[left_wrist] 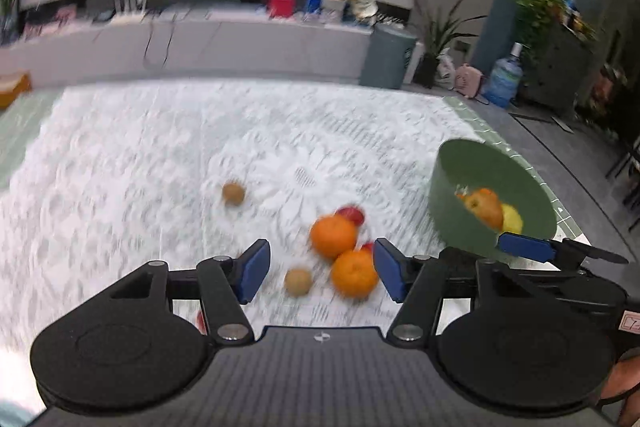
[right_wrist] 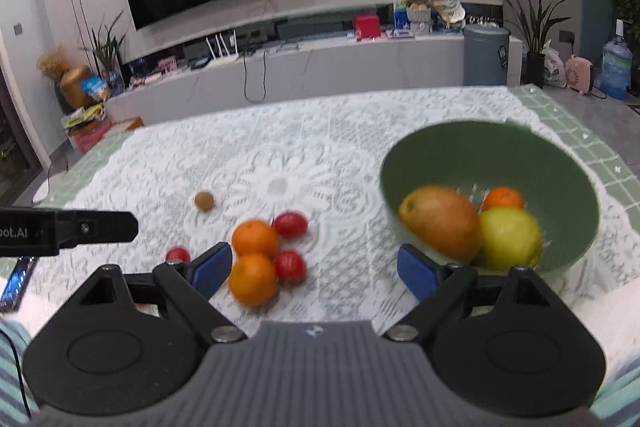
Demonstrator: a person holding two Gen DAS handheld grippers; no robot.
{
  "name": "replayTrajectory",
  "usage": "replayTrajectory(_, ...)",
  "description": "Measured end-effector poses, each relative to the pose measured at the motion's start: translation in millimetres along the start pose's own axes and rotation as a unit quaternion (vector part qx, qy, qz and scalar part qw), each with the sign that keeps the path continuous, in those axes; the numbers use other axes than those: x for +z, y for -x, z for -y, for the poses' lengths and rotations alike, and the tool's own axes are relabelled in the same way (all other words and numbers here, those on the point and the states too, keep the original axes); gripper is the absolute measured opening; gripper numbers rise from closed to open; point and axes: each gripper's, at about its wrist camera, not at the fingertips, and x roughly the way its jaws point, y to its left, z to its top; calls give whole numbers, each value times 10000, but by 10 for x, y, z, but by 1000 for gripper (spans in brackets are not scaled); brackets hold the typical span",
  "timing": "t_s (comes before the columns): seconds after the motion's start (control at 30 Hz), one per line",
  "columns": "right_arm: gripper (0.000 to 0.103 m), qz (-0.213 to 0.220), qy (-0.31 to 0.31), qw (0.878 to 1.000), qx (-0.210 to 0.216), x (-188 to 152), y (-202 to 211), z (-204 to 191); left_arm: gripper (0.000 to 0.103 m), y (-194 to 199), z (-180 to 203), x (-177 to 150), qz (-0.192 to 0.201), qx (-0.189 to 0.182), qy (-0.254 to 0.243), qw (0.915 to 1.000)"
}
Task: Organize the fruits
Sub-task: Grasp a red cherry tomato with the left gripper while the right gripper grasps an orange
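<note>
A green bowl (right_wrist: 440,147) on the white lace cloth holds a mango (right_wrist: 440,223), a lemon (right_wrist: 510,239) and a small orange (right_wrist: 503,198). To its left lie two oranges (right_wrist: 256,237) (right_wrist: 253,279), several small red fruits (right_wrist: 291,224) and a brown fruit (right_wrist: 204,201). My right gripper (right_wrist: 314,270) is open over bare cloth between the oranges and the bowl. My left gripper (left_wrist: 322,273) is open around a near orange (left_wrist: 354,273) and a second brown fruit (left_wrist: 298,281), pads not pressing. The bowl (left_wrist: 460,167) sits to its right.
A phone (right_wrist: 16,283) lies at the table's left edge. Green checked cloth (right_wrist: 592,147) borders the lace on the right, near the table edge. The other gripper's blue pad (left_wrist: 524,247) sits by the bowl. A TV cabinet stands beyond the table.
</note>
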Motion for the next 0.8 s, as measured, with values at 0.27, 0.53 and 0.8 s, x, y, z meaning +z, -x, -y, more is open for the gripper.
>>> replayTrajectory(0.27, 71, -184, 417, 9988, 162, -181, -135, -185, 63, -22, -257, -397, -169, 458, 316, 9983)
replayTrajectory(0.53, 57, -173, 768, 9966, 225, -225, -313, -359, 63, -134, -409, -497, -156, 1002, 566, 9932)
replayTrajectory(0.8, 53, -73, 1394, 9901, 173, -289, -437, -542, 53, -320, -357, -555, -146, 1302, 224, 9911)
